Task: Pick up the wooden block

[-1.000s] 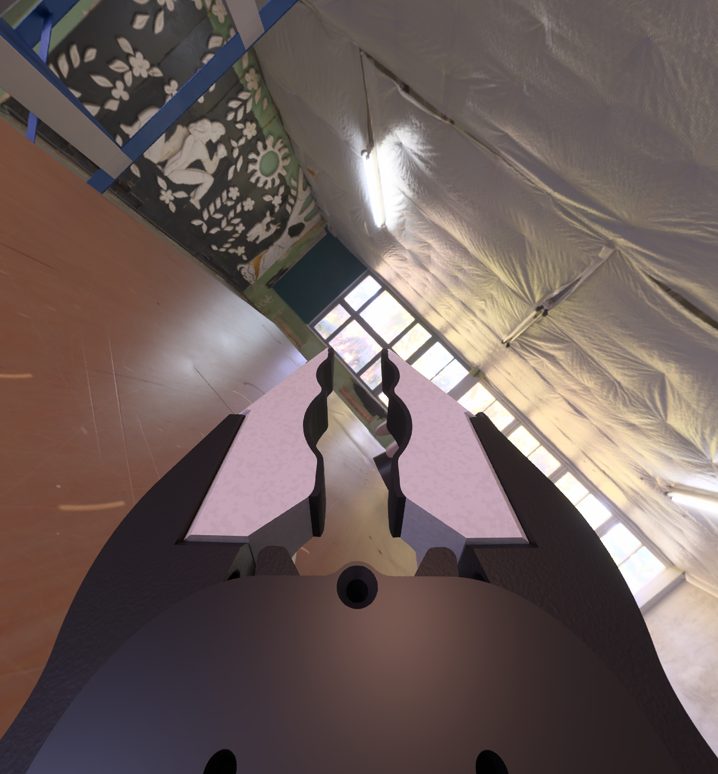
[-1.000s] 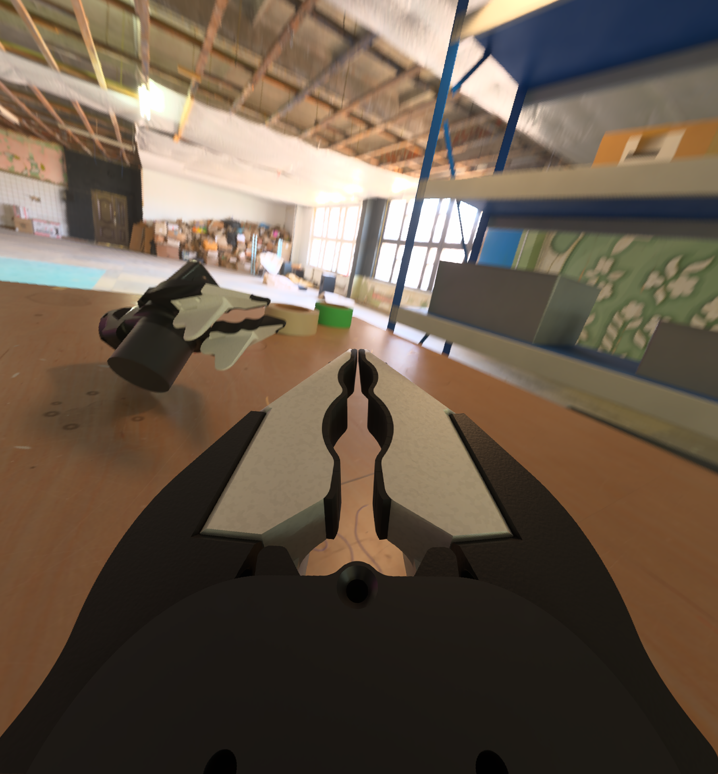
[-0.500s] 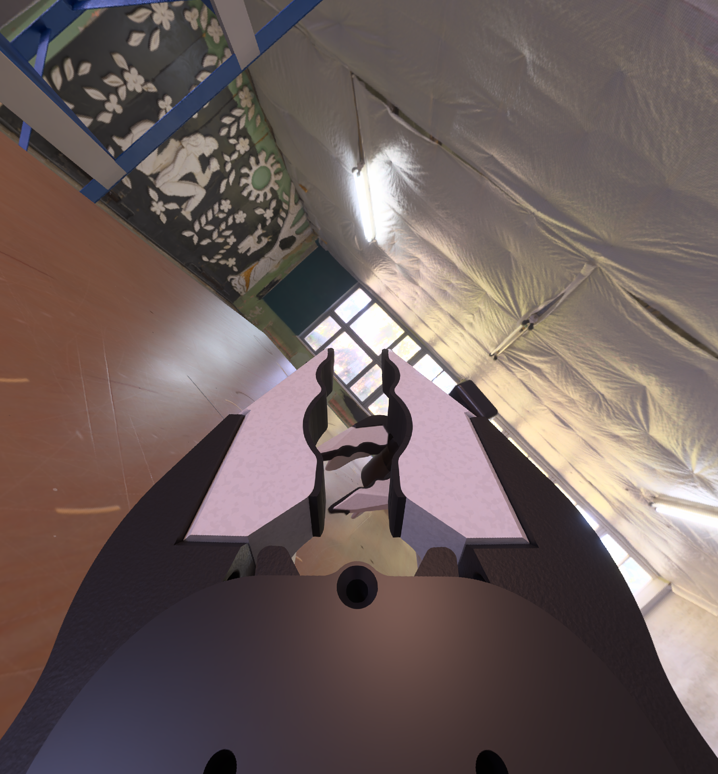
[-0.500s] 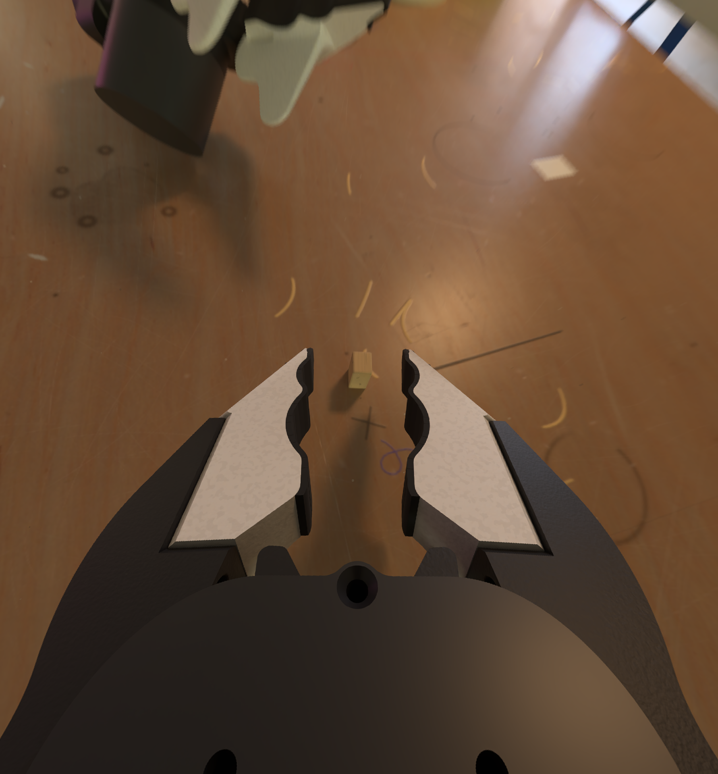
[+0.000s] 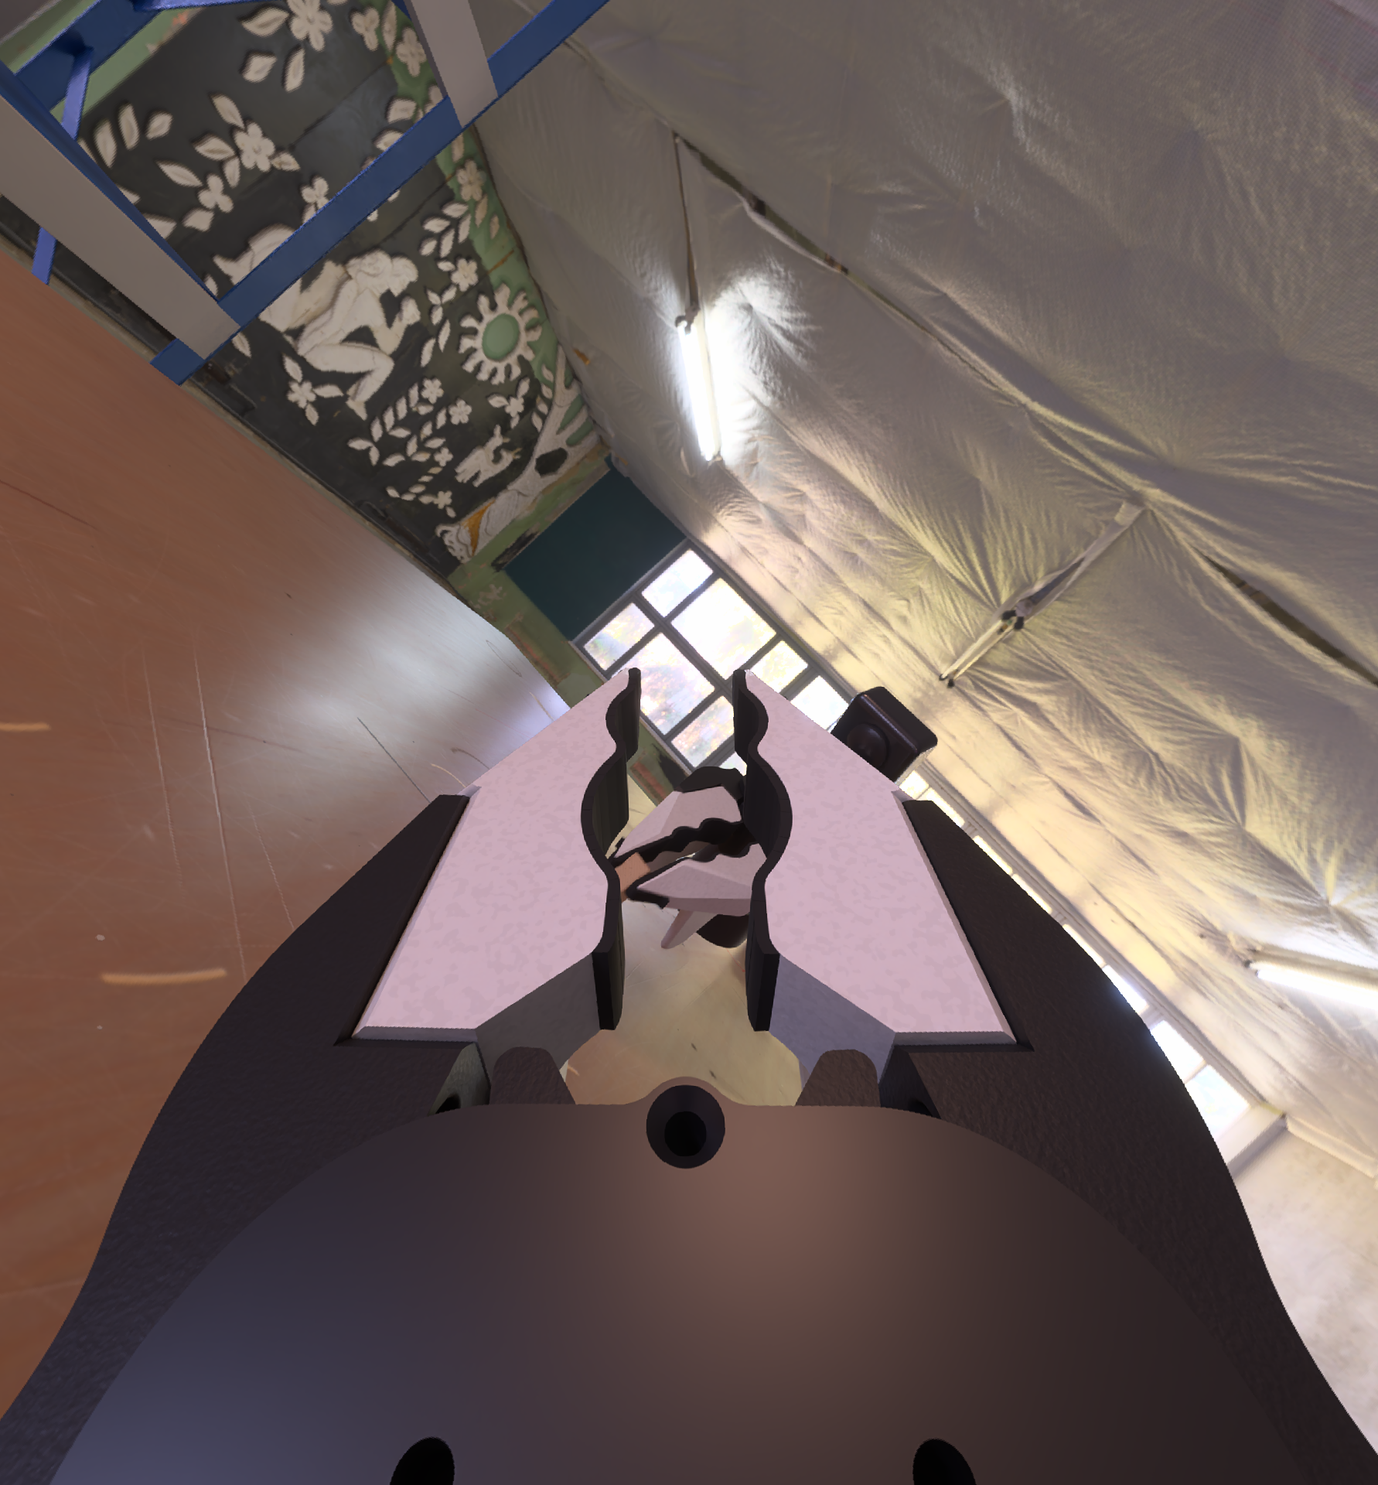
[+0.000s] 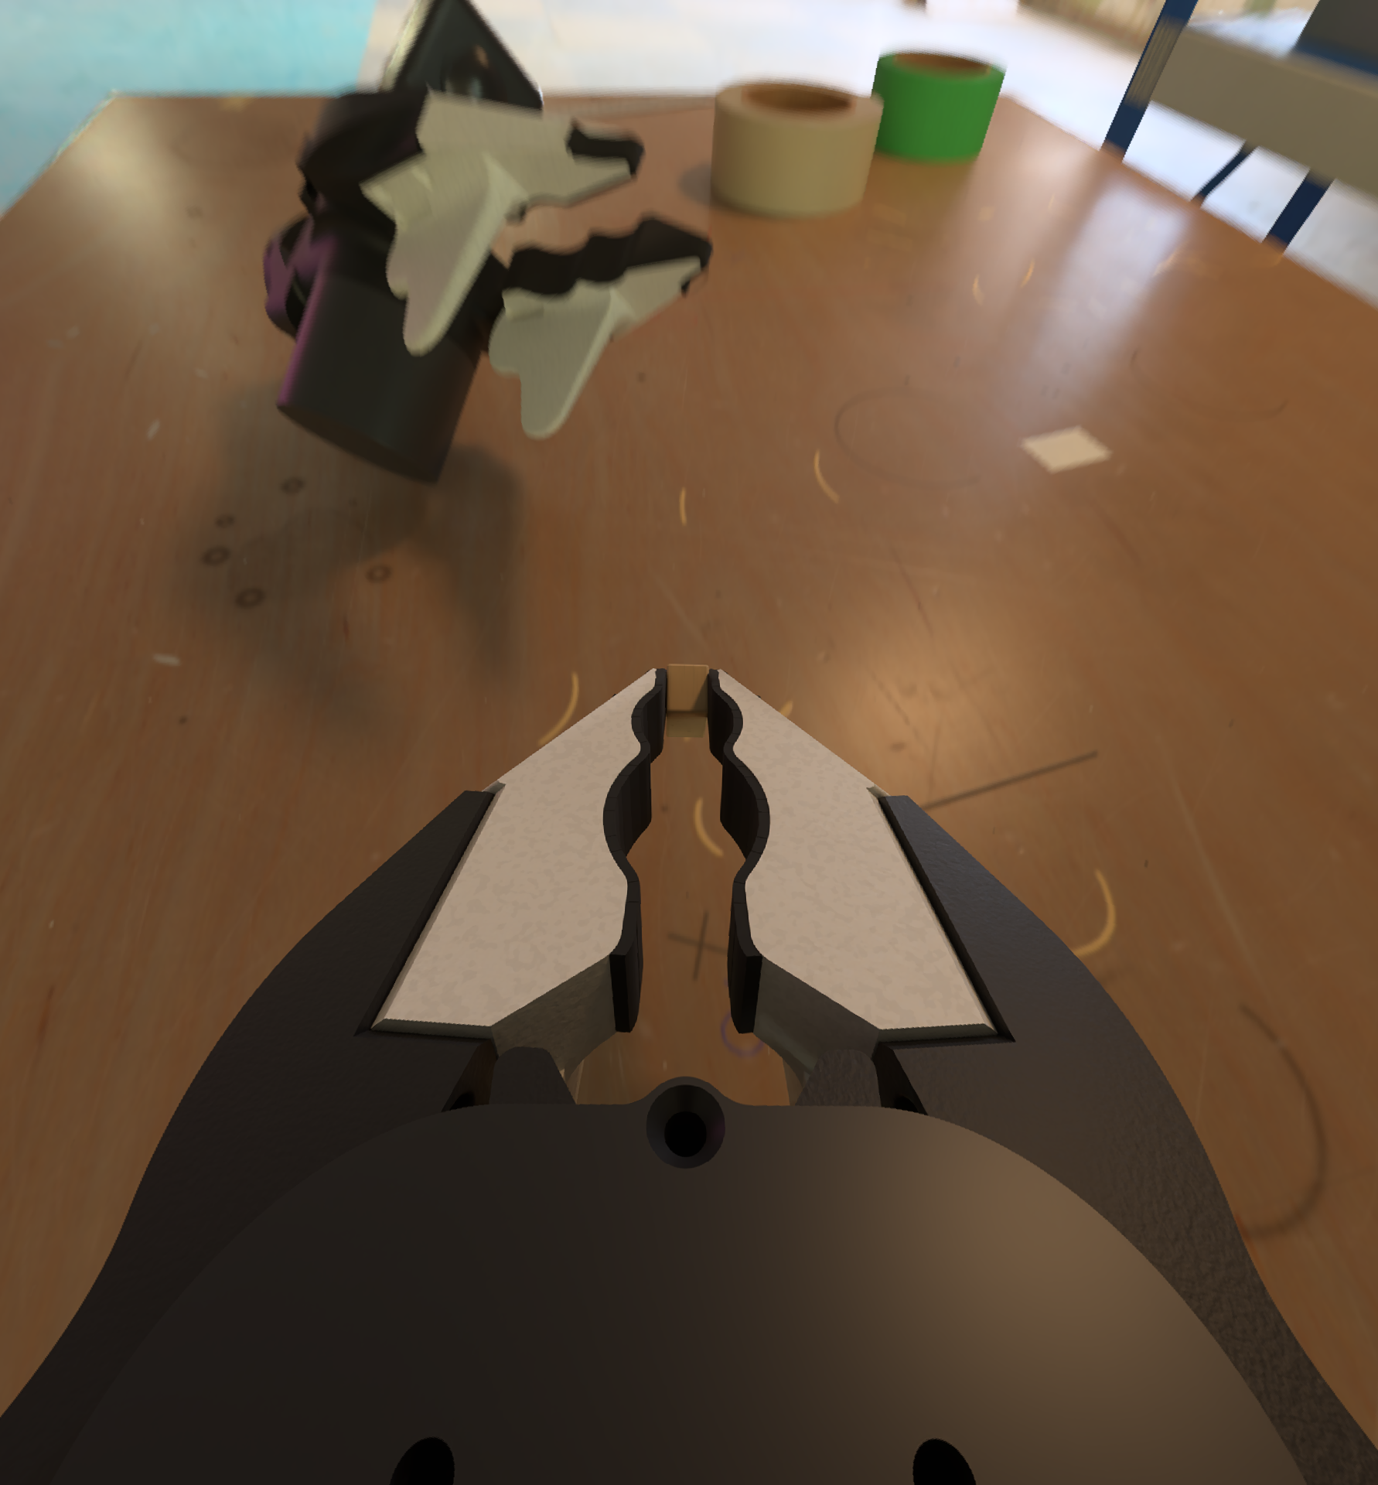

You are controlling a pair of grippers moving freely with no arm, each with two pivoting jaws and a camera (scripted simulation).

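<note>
Pinching the wooden block (image 6: 686,697) at its tips, the right tool (image 6: 686,683) hovers mid-table (image 6: 1152,643); left tool (image 5: 684,707) released.

1. You have one wooden block (image 6: 686,697).
2. You have two tape rolls on the tabletop (image 6: 1071,659): one beige tape roll (image 6: 792,149), one green tape roll (image 6: 936,104).
3. You have two tools: the right tool (image 6: 686,683) and the left tool (image 6: 654,213).

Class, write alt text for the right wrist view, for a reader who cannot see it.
The right gripper pinches a small wooden block between its fingertips above a scratched wooden table. Farther off, the left gripper hovers open at a tilt, with a beige tape roll and a green tape roll behind.
</note>
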